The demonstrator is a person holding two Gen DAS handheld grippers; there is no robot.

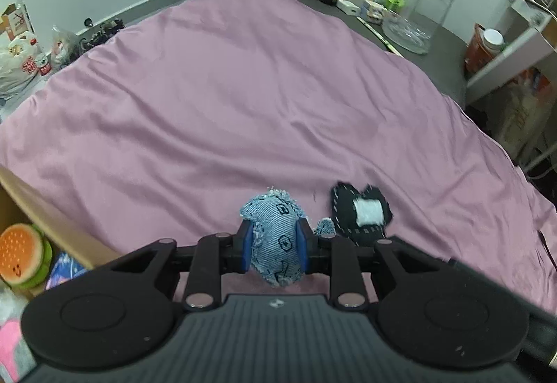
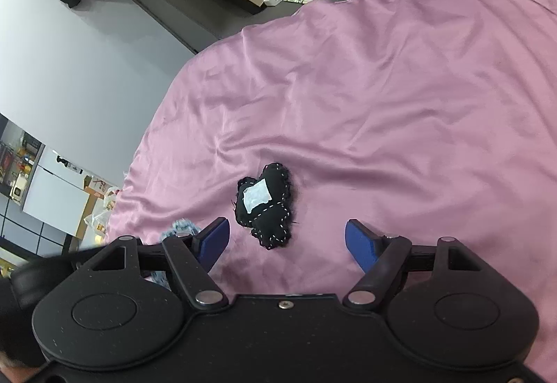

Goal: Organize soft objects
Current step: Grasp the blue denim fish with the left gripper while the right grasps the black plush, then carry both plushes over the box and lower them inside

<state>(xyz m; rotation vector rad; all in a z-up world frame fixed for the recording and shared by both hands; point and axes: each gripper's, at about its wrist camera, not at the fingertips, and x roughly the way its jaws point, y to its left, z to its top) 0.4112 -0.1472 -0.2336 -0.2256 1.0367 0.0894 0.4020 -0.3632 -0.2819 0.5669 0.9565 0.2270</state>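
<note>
My left gripper [image 1: 275,240] is shut on a blue denim stuffed toy [image 1: 275,236], held between its blue pads just above the pink bedsheet [image 1: 243,97]. A black stitched soft toy with a white patch [image 1: 362,212] lies on the sheet just right of it. In the right wrist view my right gripper [image 2: 287,240] is open, and the black toy [image 2: 266,205] lies on the sheet [image 2: 383,104] between and just ahead of its fingers, apart from them. A bit of the denim toy [image 2: 181,228] shows behind its left finger.
A cardboard box [image 1: 66,233] at the lower left holds a burger plush [image 1: 21,257] and other soft items. A dark side table carries a big clear jar [image 1: 421,3] and small bottles. Plastic bags [image 1: 17,59] lie on the floor at left. A white shelf [image 1: 515,45] stands at right.
</note>
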